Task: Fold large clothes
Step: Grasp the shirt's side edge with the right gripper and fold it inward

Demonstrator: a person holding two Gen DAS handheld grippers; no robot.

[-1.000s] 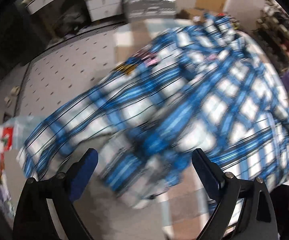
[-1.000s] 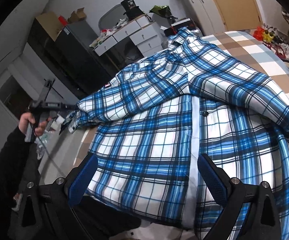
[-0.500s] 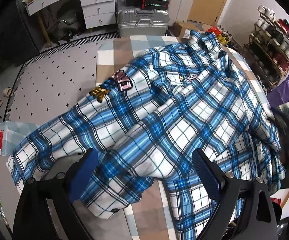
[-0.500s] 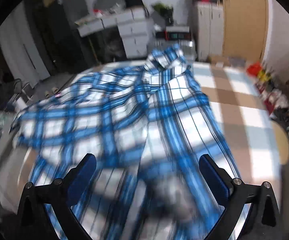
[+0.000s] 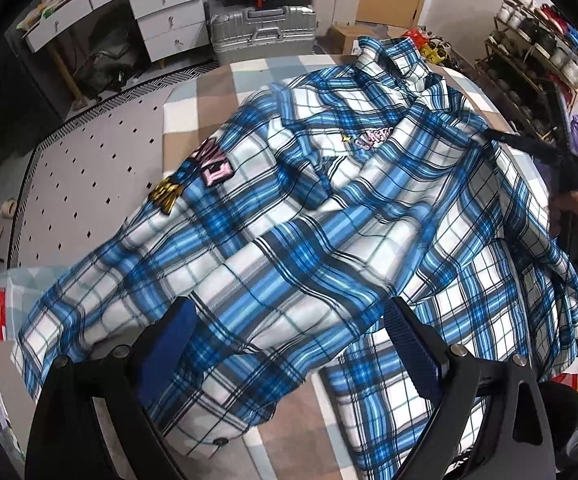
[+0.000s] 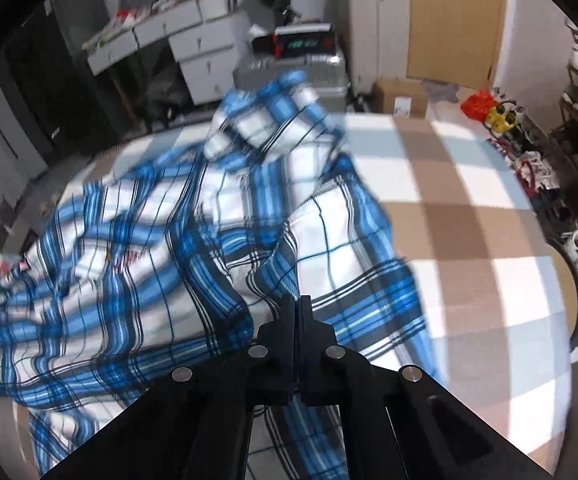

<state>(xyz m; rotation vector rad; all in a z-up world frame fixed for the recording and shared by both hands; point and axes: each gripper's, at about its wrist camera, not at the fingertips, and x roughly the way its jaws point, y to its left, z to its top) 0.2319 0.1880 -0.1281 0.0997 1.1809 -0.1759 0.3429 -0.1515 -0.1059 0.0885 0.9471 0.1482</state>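
Note:
A large blue and white plaid shirt [image 5: 309, 216] lies spread over a checked bed cover [image 5: 213, 84], collar at the far end, patches on its left sleeve. My left gripper [image 5: 287, 344] is open and empty, hovering above the shirt's near hem. My right gripper [image 6: 297, 304] is shut on a raised fold of the shirt [image 6: 193, 248] at its right side. In the left wrist view the right gripper [image 5: 489, 136] pinches the shirt's far right edge, held by a hand.
A silver suitcase [image 5: 263, 28] and white drawers [image 5: 169, 20] stand beyond the bed. A shoe rack [image 5: 537, 52] stands at the right. A cardboard box [image 6: 401, 96] sits on the floor. Dotted grey floor [image 5: 85, 164] lies at the left.
My right gripper went from open above the shirt to shut on a fold at its right side. My left gripper stayed open while its view steadied over the hem.

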